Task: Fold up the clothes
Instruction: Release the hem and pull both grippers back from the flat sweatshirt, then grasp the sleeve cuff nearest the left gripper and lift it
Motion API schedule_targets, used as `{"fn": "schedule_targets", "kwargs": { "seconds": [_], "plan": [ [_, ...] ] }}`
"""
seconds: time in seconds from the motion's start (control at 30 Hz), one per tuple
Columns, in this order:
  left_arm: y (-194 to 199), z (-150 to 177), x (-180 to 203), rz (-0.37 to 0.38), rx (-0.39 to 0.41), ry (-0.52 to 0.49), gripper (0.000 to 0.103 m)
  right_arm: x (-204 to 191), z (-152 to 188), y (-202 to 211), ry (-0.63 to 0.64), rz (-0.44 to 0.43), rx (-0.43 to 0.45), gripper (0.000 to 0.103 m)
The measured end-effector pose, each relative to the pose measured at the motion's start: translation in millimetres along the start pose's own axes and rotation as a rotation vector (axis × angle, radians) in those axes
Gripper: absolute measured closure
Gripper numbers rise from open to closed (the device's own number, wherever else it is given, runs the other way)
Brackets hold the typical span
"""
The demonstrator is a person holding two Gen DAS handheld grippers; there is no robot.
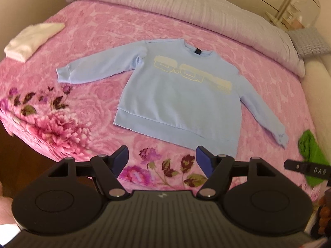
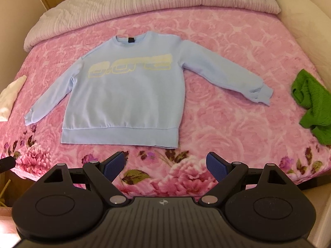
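Observation:
A light blue sweatshirt (image 1: pixel 178 99) with pale yellow lettering lies flat and face up on the pink floral bed cover (image 1: pixel 99 41), both sleeves spread out; it also shows in the right wrist view (image 2: pixel 126 95). My left gripper (image 1: pixel 162 159) is open and empty, hovering just in front of the sweatshirt's hem. My right gripper (image 2: pixel 166 163) is open and empty, hovering above the bed's near edge, just short of the hem. A crumpled green garment (image 2: pixel 312 107) lies at the right of the bed, also seen in the left wrist view (image 1: pixel 310 150).
A folded white garment (image 1: pixel 31 41) lies at the bed's far left, also in the right wrist view (image 2: pixel 10 95). A grey rolled duvet (image 2: pixel 144 0) runs along the head of the bed. The other gripper's tip (image 1: pixel 306 168) shows at the right.

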State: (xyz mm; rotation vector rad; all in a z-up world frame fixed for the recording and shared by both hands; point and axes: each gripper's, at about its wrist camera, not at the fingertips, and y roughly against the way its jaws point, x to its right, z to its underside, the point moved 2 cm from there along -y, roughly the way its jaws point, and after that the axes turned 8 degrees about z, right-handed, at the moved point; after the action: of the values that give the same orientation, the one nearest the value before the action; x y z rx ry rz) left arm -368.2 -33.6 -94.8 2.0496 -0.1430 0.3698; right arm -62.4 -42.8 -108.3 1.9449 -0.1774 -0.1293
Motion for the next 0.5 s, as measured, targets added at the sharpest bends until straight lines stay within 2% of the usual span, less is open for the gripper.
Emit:
{"fn": "schedule_targets", "kwargs": {
  "seconds": [0.23,0.37,0.5],
  "plan": [
    [-52.6,-38.0,-67.5,0.086,-0.007,0.234,0.033,-0.1,-21.8,-49.8,-0.086,0.007,-0.043,0.015],
    [-102.1,-68.7,-116.0,0.153,0.019,0.376,0.034,-9.0,-39.9,-86.3,-0.151,0.014,-0.086,0.015],
    [-154.5,-95.1,-171.8,0.163,0.032,0.522,0.041,-32.0,-62.7,-133.4,-0.190,0.038,-0.159,0.015]
  ]
}}
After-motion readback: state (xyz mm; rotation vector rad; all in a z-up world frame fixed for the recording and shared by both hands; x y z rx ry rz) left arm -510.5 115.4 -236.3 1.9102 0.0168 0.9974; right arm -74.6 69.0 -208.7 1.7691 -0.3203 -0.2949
